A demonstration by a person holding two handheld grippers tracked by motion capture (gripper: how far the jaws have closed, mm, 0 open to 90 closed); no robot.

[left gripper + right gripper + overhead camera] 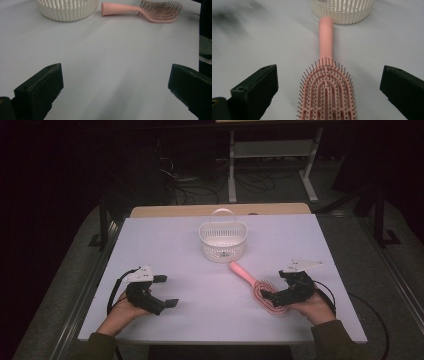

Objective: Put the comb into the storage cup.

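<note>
Hairbrush [260, 287] on table [190, 250], handle toward basket [222, 241].

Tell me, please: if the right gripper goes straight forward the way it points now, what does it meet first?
The right gripper is open, with the pink hairbrush lying bristles-up between its jaws. Going forward, it would probably pass along the brush handle and first meet the white basket, though depth is unclear.

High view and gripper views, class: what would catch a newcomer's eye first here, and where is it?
The pink hairbrush stands out, lying bristles up on the white table at the right, its handle pointing toward the white basket at the far middle. The right gripper is at the brush head, jaws open on either side of it, while the left gripper sits open at the near left.
</note>
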